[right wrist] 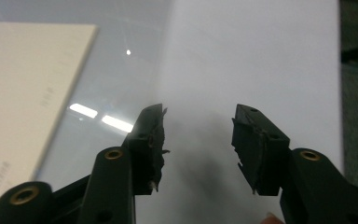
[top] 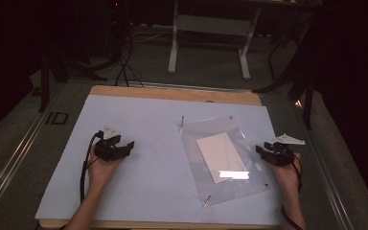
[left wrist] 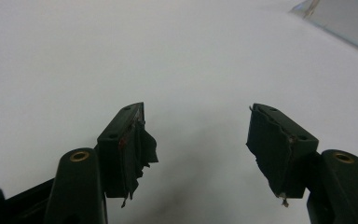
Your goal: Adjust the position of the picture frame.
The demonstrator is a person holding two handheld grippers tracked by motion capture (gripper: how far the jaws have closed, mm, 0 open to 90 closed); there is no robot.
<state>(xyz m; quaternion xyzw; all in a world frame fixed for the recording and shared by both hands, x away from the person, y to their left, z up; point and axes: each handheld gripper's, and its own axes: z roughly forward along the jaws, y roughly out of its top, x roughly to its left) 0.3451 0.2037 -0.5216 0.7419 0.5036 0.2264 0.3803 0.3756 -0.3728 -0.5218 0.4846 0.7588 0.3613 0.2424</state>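
Both hand-held grippers rest low over the white sheet covering the desk (top: 124, 201). Left hand-held gripper (top: 127, 145) has its jaws spread wide on nothing, well apart from the clear plastic sleeve (top: 201, 139). Right hand-held gripper (top: 261, 148) is likewise wide and holding nothing, just beside the sleeve's right edge. A cream card (top: 220, 155) lies inside the sleeve, which lies flat on the desk's right half.

Both grippers (top: 124, 146) (top: 263, 147) agape, empty
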